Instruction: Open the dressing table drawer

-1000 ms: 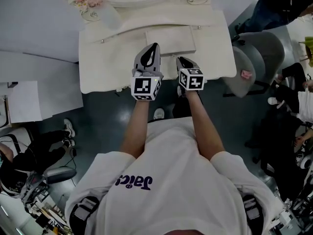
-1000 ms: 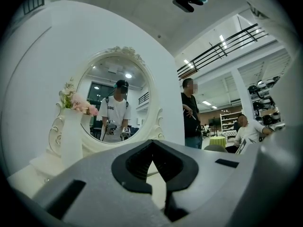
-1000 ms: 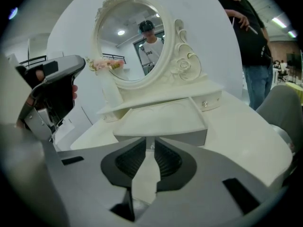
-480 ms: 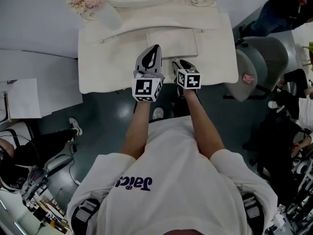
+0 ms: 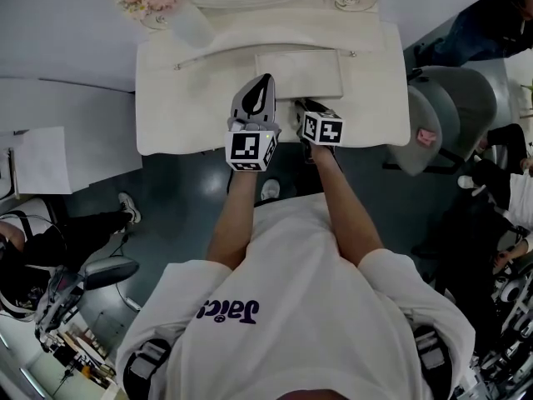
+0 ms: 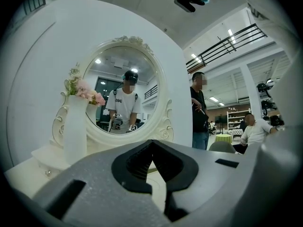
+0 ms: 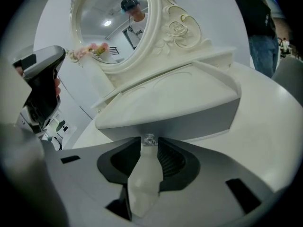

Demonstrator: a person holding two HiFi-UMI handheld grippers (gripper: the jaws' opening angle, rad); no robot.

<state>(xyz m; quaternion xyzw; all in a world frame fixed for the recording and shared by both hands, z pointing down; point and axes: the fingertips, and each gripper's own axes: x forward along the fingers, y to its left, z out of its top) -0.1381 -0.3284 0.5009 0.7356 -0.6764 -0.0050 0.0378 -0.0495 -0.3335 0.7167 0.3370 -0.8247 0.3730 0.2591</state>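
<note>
The right gripper (image 7: 149, 145) was tilted down at the front of the small drawer (image 7: 199, 122), which sat in the raised middle box on the dressing table (image 5: 183, 98) and looked fully closed. Its jaws stood apart on either side of the little glass knob (image 7: 150, 139). They had just been closing with the knob between them, yet a sliver of gap showed on each side, so the pads did not appear to be pressing. The placement made sense: the knob was the only thing on the drawer face to pull by, and straddling it before pinching kept the grip centred.

The left gripper (image 6: 152, 144) was held level just beside the right one, over the surface, aimed at the oval mirror (image 6: 120, 96) rather than at the drawer. Its jaws met at the tips with nothing between them, so it seemed merely parked clear of the pull. The likely next step was to finish the pinch and draw the knob straight toward the person.
</note>
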